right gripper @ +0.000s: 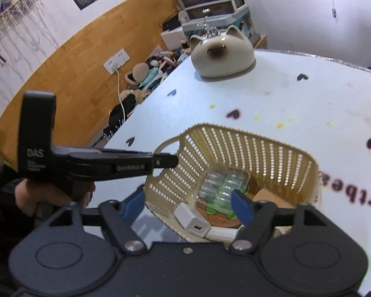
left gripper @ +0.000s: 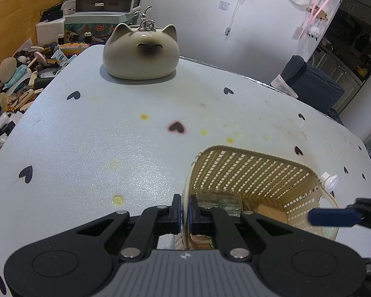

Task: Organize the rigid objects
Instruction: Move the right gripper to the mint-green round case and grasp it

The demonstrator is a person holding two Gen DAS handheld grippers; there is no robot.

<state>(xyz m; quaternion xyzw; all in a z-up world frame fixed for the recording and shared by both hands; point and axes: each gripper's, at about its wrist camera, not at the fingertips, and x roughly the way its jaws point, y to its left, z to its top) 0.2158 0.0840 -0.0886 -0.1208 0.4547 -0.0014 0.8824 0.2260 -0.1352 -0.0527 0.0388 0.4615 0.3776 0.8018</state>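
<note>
A beige woven plastic basket (left gripper: 254,170) stands on the white heart-print table (left gripper: 111,136). My left gripper (left gripper: 184,211) is shut on the basket's left handle, as the right wrist view (right gripper: 172,161) also shows. The basket (right gripper: 247,148) holds a clear plastic box (right gripper: 222,183), a white charger (right gripper: 194,224), a coaster with a cartoon print (right gripper: 217,216) and a wooden piece (right gripper: 263,195). My right gripper (right gripper: 190,204) is open and empty above the basket's near rim. One blue fingertip of it (left gripper: 331,218) enters the left wrist view from the right.
A ceramic cat-shaped pot (left gripper: 141,53) sits at the table's far edge. A small clear cap (left gripper: 330,182) lies beyond the basket's right side. Cluttered toys (left gripper: 17,79) lie left of the table. A dark blue cushion (left gripper: 311,81) rests past the far right edge.
</note>
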